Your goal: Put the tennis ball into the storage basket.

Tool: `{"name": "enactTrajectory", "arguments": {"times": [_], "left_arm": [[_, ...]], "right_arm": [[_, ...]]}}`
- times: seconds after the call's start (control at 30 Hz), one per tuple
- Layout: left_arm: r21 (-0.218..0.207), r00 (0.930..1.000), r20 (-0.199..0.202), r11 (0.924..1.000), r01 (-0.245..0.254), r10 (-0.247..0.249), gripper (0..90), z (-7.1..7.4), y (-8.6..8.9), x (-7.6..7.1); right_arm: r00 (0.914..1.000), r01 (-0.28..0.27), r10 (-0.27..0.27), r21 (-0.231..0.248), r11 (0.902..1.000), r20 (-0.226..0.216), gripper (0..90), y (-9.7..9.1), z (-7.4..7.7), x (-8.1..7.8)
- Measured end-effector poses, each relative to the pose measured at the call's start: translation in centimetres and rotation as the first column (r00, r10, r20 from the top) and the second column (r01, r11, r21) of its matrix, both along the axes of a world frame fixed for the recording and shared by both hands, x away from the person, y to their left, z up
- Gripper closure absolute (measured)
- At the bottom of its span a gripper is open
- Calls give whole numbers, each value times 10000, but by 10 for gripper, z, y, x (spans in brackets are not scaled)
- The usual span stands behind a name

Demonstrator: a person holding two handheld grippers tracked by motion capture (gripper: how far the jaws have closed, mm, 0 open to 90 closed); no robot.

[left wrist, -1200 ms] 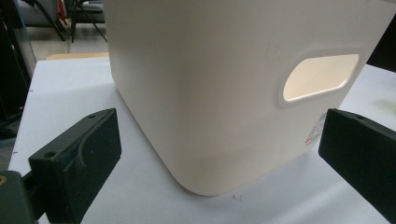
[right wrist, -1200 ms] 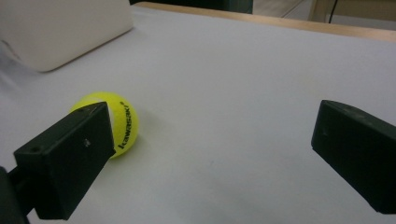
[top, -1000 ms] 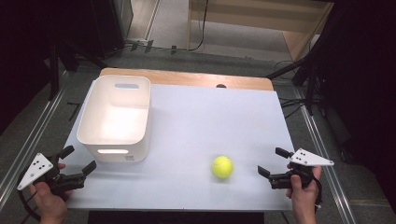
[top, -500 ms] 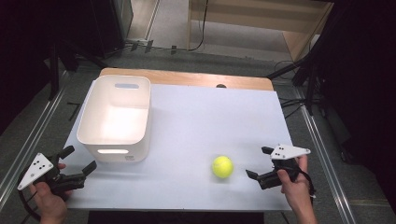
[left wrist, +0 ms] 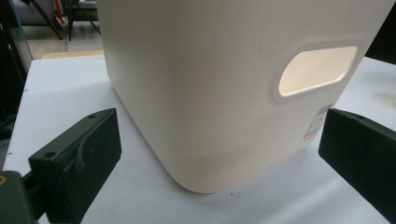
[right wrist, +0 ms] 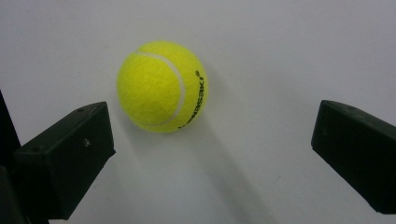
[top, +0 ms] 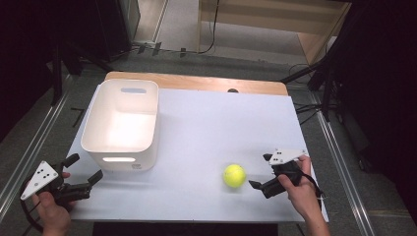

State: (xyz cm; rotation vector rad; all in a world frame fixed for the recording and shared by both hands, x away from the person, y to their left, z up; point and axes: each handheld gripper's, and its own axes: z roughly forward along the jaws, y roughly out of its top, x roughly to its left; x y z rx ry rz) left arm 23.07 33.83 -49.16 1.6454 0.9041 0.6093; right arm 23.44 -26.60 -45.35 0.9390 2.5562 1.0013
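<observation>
Tennis ball sitting loose on the white table, near the front edge and over toward the right side, well apart from the white bin on the left. In the right gripper view the ball is dead ahead of the jaws but a bit toward the left one, nothing touching it. We've got the right gripper just beside it, jaws spread wide and empty. The left gripper is parked at the near corner of the bin, also spread wide, holding nothing; its own view looks straight at the bin's wall with the handle cutout.

So we'd call this the approach step, grasp not made yet. Next move, as we read it: push the right gripper forward until the ball sits between the jaws, shift slightly to centre it, then close gently. It's round, so an off-centre squeeze could roll it away. The bin looks like the likely drop spot.
</observation>
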Motion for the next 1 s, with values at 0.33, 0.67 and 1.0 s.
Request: {"name": "enactTrajectory", "arguments": {"times": [0.33,0.67,1.0], "left_arm": [[22,10000,1,10000,27,-27,0,0,0,0],[55,10000,6,10000,56,-56,0,0,-1,0],[16,10000,-5,10000,44,-44,0,0,-1,0]], "right_arm": [[9973,-659,641,-544,9963,-348,0,20,-2,10],[9926,-1088,1040,-786,9910,-625,149,31,-6,16],[9845,-1549,1440,-1112,9816,-1004,149,41,-11,21]]}}
